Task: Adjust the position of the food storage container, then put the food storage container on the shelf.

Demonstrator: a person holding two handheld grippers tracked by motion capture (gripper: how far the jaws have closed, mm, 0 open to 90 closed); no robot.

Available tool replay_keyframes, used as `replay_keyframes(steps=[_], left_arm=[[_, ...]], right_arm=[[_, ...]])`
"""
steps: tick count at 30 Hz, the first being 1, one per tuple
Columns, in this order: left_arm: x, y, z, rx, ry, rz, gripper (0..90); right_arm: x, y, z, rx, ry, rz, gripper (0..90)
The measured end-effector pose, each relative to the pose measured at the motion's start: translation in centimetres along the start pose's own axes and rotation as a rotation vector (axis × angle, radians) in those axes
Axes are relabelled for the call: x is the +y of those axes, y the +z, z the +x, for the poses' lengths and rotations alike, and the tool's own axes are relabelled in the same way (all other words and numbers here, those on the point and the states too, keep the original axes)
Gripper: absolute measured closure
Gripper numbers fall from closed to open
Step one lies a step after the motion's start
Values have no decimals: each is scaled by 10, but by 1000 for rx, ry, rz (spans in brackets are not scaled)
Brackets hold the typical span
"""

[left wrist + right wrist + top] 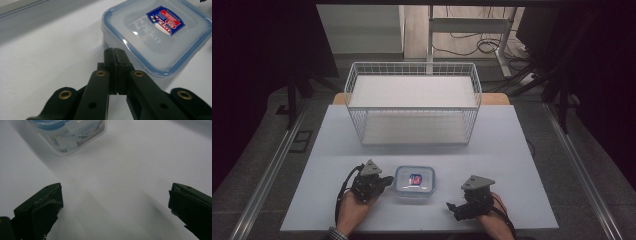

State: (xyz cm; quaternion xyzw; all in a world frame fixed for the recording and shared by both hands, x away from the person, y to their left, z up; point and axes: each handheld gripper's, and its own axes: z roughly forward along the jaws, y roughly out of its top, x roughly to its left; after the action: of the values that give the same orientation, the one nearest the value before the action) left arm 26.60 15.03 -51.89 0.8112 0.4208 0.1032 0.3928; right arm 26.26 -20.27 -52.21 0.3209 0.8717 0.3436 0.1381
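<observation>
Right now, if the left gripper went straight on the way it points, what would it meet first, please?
Most likely the food box. The left gripper, jaws shut, points at the box's near side wall just under the blue-rimmed lid. How small the gap is, or whether they touch already, cannot be told.

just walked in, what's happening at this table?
A person holds a claw in each hand at a white table. The left claw is shut, its tips right at the near edge of a lidded clear plastic container with a blue seal; contact can't be told. The right claw rests open on the table, apart from the container. A white wire basket stands behind.
</observation>
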Motion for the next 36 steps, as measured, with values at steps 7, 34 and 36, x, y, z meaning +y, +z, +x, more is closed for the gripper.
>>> replay_keyframes(steps=[7, 34, 36], left_arm=[[-4, -9, 12, 21, -42, -49, 512], [15, -10, 7, -104, 13, -57, 123], [21, -9, 6, -113, 24, -60, 135]], right_arm=[[0, 0, -1, 3, 10, -11, 0], [52, 8, 4, 67, 120, -43, 56], [60, 10, 4, 47, 104, -40, 87]])
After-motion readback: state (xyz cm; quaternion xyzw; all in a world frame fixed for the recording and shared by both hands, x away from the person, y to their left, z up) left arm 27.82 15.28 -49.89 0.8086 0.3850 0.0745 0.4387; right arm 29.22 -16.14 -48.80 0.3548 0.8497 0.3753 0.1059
